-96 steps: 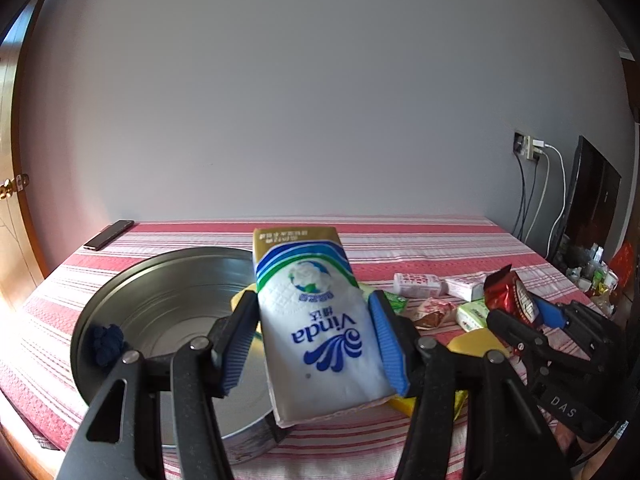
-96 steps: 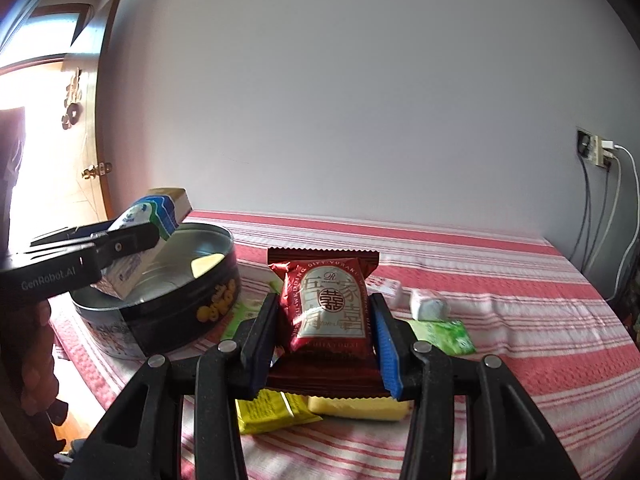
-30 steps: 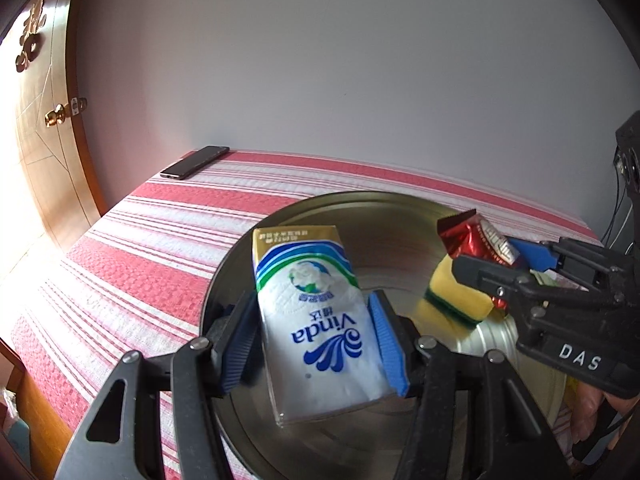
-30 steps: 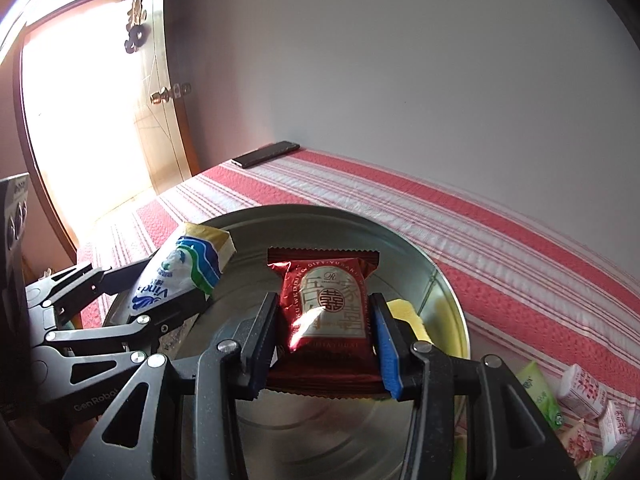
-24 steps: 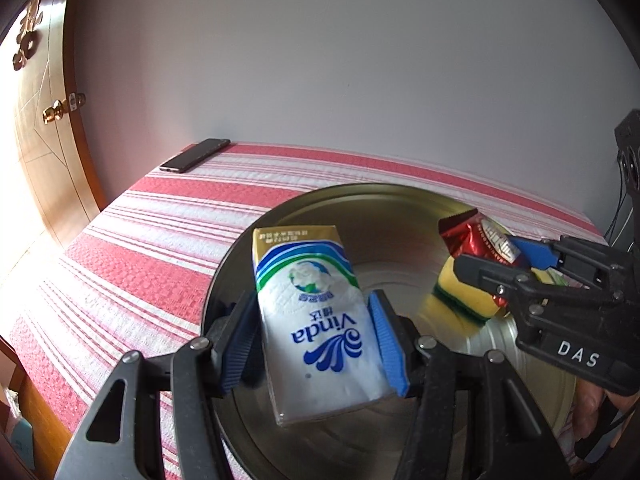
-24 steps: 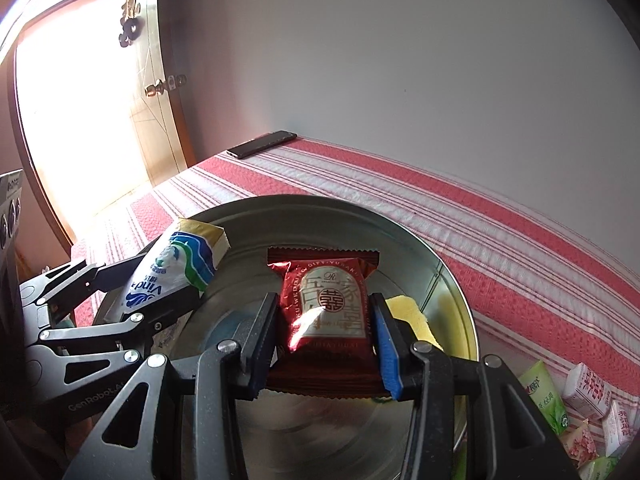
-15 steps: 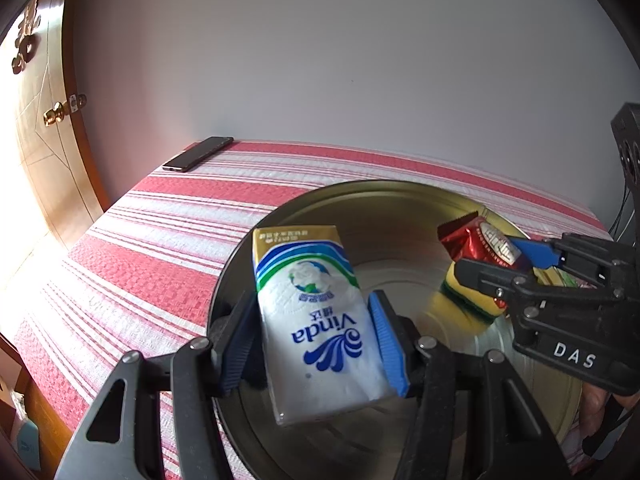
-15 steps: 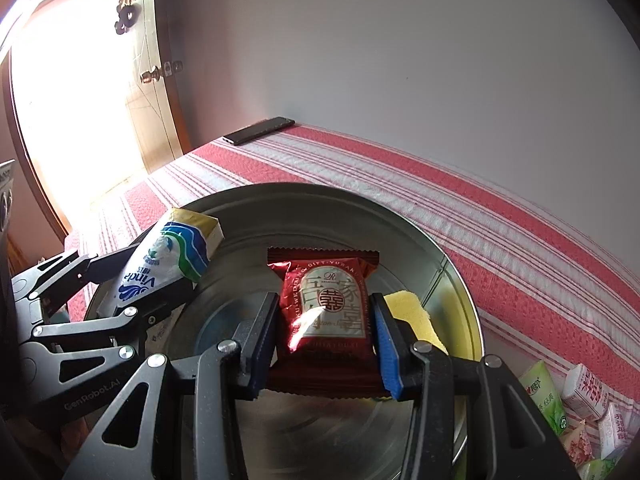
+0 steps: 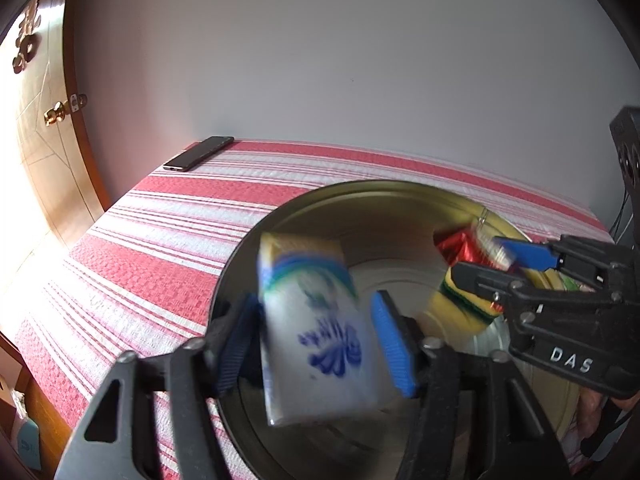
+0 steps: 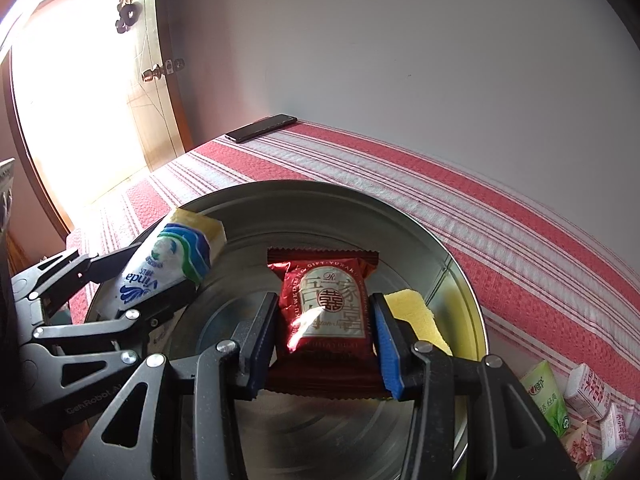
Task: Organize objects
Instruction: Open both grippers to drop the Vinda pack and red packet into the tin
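A round metal tin (image 9: pixel 360 188) (image 10: pixel 400 212) sits on the red-striped cloth. Over its left side my left gripper (image 9: pixel 314 308) has its jaws opening; the blue-and-white tissue pack (image 9: pixel 316 332) (image 10: pixel 160 268) is blurred between the pads, with a gap at the right pad. Over the tin's middle my right gripper (image 10: pixel 324 304) (image 9: pixel 480 258) is also opening, and the red snack packet (image 10: pixel 328 280) (image 9: pixel 460 248) lies tilted and loose between its blue pads. A yellow sponge (image 10: pixel 416 312) (image 9: pixel 448 304) rests inside the tin by its right wall.
A black phone (image 9: pixel 198 153) (image 10: pixel 262 126) lies at the far left corner of the table by the wall. A wooden door (image 10: pixel 80 100) stands to the left. Several small snack packets and cartons (image 10: pixel 576 400) crowd the cloth right of the tin.
Both pairs of jaws have widened. The tissue pack has come loose and blurs as it slips down; the red packet has tilted between the right pads. Neither hand has shifted much.
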A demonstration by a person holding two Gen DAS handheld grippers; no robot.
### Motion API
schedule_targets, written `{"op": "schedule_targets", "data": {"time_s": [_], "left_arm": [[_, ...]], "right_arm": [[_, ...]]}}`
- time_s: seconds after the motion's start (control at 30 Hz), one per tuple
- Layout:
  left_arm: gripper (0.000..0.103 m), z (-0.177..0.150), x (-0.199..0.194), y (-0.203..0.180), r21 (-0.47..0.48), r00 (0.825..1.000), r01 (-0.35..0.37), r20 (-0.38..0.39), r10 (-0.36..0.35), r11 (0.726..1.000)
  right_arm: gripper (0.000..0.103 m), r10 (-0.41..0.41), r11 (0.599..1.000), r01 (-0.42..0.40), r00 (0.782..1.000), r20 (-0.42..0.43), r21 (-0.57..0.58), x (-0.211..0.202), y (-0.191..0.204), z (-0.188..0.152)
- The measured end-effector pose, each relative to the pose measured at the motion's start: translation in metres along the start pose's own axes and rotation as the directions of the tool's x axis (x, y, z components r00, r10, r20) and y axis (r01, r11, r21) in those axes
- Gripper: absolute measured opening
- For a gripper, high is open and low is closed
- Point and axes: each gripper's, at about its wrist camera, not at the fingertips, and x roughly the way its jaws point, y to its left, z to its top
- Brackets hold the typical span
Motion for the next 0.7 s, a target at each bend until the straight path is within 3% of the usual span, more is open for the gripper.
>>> {"op": "schedule_targets", "data": {"time_s": [0.07,0.23,0.43,0.53,0.7], "left_arm": [[0.083,0.000,-0.005,-0.001,0.002,1.000,-0.006,0.018,0.006,1.000],[0.086,-0.002,-0.007,-0.001,0.002,1.000,-0.004,0.016,0.004,1.000],[0.097,-0.003,-0.015,0.000,-0.018,0.999,-0.017,0.044,0.018,1.000],[0.103,-0.008,-0.029,-0.004,-0.033,0.996,-0.025,0.087,0.027,0.999],[0.103,-0.022,-0.044,-0.024,-0.027,0.993,0.001,0.119,0.003,1.000]], "right_arm": [[0.060,-0.003,1.000,0.003,1.000,0.009,0.008,-0.002,-0.001,0.000],[0.062,-0.014,1.000,0.014,0.999,0.032,0.022,-0.006,-0.001,-0.002],[0.066,-0.037,0.998,0.034,0.998,0.059,0.043,-0.016,0.000,-0.009],[0.066,-0.055,0.998,0.050,0.993,0.102,0.049,-0.038,-0.003,-0.022],[0.067,-0.124,0.989,0.107,0.975,0.183,0.098,-0.092,-0.028,-0.067]]}}
